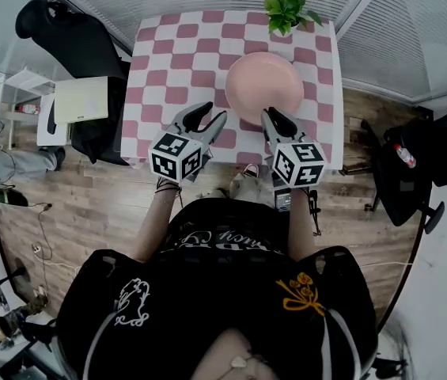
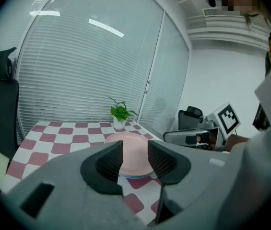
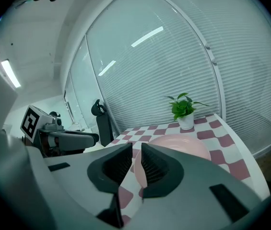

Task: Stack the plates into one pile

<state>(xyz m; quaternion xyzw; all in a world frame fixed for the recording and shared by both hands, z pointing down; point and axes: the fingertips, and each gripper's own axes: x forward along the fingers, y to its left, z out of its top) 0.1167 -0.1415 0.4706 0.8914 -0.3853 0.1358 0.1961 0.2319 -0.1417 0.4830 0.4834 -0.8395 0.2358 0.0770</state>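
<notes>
plates (image 1: 264, 85) sit as one pile on the counter (image 1: 168, 62), just ahead of both tongs. left tongs (image 1: 211, 114) half open, empty. right tongs (image 1: 275, 119) nearly closed, empty. Best to keep both clear so nothing gets nudged.

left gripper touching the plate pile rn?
Apart. Left gripper view: the left gripper has its jaws open and empty, and bare checked tablecloth shows between them and the plate pile beyond.

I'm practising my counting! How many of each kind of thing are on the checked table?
Plate pile: 1
Plant: 1
Total: 2
</notes>
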